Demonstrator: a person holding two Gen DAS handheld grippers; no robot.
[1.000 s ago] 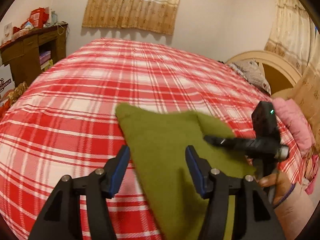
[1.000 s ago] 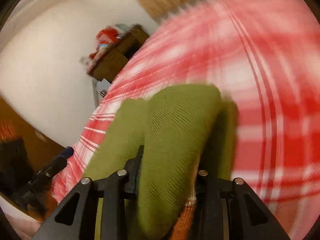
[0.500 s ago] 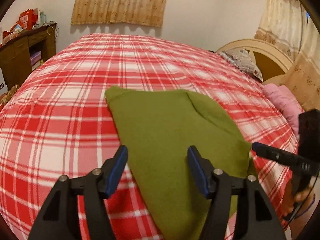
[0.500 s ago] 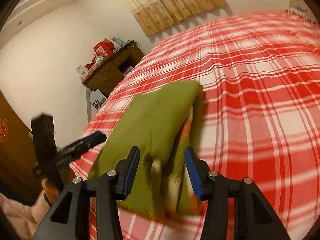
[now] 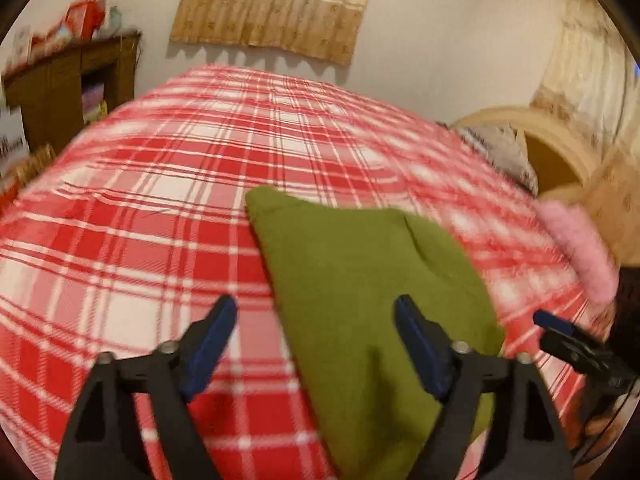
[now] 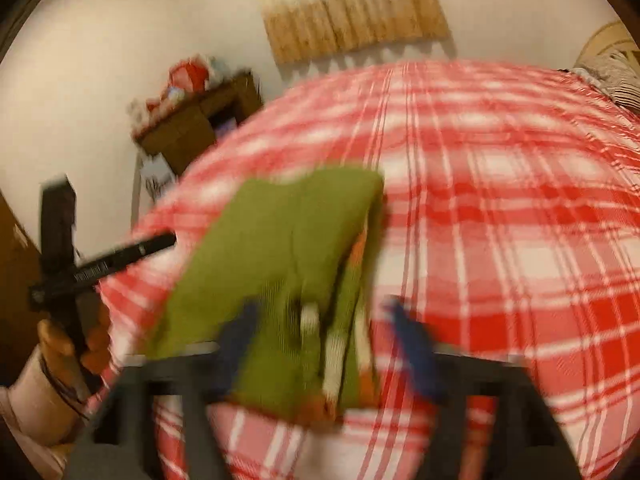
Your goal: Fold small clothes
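A folded olive-green knit garment (image 5: 368,280) lies flat on the red and white plaid bedspread (image 5: 152,216). My left gripper (image 5: 316,320) hovers over its near left edge, jaws opening wide, with nothing pinched between the blue pads. The right wrist view is blurred. There the same garment (image 6: 280,256) shows orange and white stripes at its near folded edge. My right gripper (image 6: 320,320) hangs just above that edge, jaws opening, the cloth lying loose below them. The right gripper (image 5: 560,332) also shows at the right edge of the left wrist view.
A wooden desk (image 5: 68,88) with red items stands against the wall at the left. Pillows and a pink cloth (image 5: 576,248) lie by the curved headboard (image 5: 532,132) at the right. A person's hand (image 6: 68,344) holds the left gripper handle.
Both grippers have widened. The right gripper let go of the green garment and pulled back and up; the garment now rests flat on the bed.
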